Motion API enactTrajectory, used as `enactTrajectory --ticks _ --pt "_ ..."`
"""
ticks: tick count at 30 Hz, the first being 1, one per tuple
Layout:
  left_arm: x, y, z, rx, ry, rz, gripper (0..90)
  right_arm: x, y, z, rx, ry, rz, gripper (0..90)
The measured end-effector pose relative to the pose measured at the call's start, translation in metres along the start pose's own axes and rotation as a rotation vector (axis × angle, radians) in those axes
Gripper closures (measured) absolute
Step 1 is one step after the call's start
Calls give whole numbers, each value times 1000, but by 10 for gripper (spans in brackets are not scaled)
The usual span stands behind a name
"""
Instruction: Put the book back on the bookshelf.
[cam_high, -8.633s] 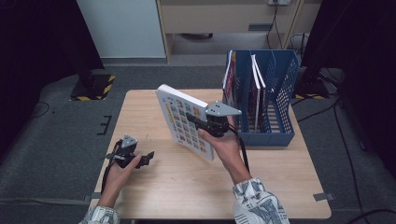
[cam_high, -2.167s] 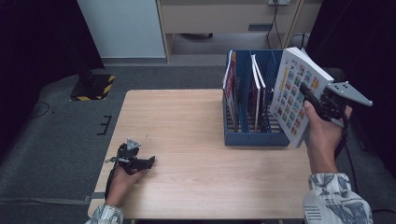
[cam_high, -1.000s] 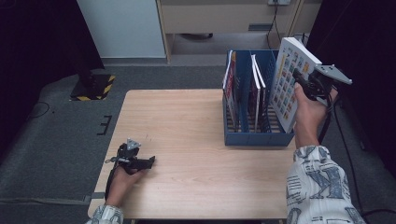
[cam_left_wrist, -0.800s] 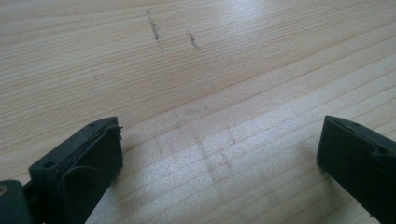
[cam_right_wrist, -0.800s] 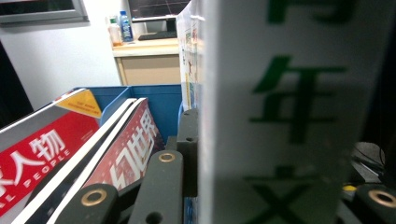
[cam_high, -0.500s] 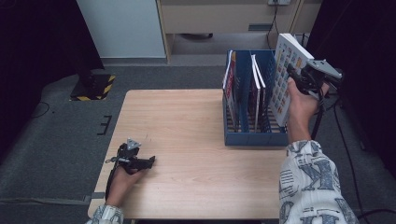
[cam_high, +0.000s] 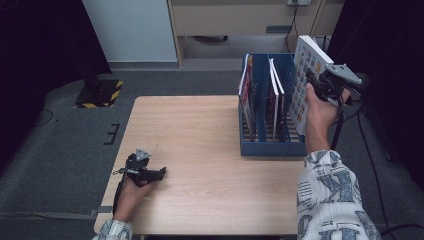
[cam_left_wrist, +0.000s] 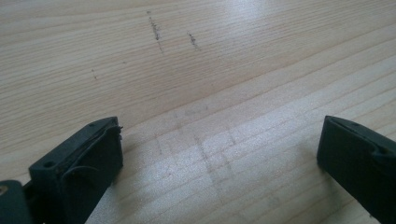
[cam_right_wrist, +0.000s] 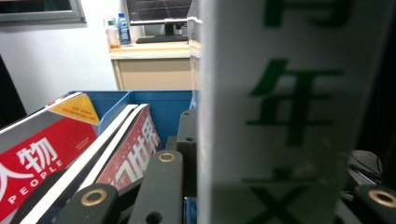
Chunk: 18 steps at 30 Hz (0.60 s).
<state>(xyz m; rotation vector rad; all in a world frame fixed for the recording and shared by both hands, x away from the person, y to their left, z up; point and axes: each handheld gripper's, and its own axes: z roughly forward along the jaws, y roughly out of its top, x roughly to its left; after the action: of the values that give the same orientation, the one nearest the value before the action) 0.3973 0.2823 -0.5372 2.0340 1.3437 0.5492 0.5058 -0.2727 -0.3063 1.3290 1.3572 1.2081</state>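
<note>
My right gripper (cam_high: 320, 82) is shut on a thick white book (cam_high: 304, 80) with a grid of coloured pictures on its cover. I hold the book upright over the right end of the blue file rack (cam_high: 270, 147). In the right gripper view its white spine (cam_right_wrist: 285, 112) with green characters stands close between my jaws, above the rack (cam_right_wrist: 154, 100). My left gripper (cam_high: 159, 173) rests on the wooden table (cam_high: 200, 130) near its front left. Its jaws stand wide open (cam_left_wrist: 219, 154) over bare wood.
The rack holds magazines: a red one (cam_right_wrist: 37, 158) at its left end and a white-edged one (cam_high: 275, 82) in the middle. A cabinet (cam_high: 240, 17) stands beyond the table. Dark floor surrounds the table.
My right gripper has carried the book a little left, towards the rack's right slot. The left gripper has stayed where it was.
</note>
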Motion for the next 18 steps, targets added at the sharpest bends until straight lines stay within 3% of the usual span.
enactTrajectory --ticks 10,15,18 --pt "0 0 0 5 2 4 0 -5 -5 6 10 -14 2 740" --pt "-1 1 0 4 5 0 0 -2 -17 16 30 -8 13 740" --pt "-1 1 0 4 7 0 0 -2 -19 20 11 -16 21 740"
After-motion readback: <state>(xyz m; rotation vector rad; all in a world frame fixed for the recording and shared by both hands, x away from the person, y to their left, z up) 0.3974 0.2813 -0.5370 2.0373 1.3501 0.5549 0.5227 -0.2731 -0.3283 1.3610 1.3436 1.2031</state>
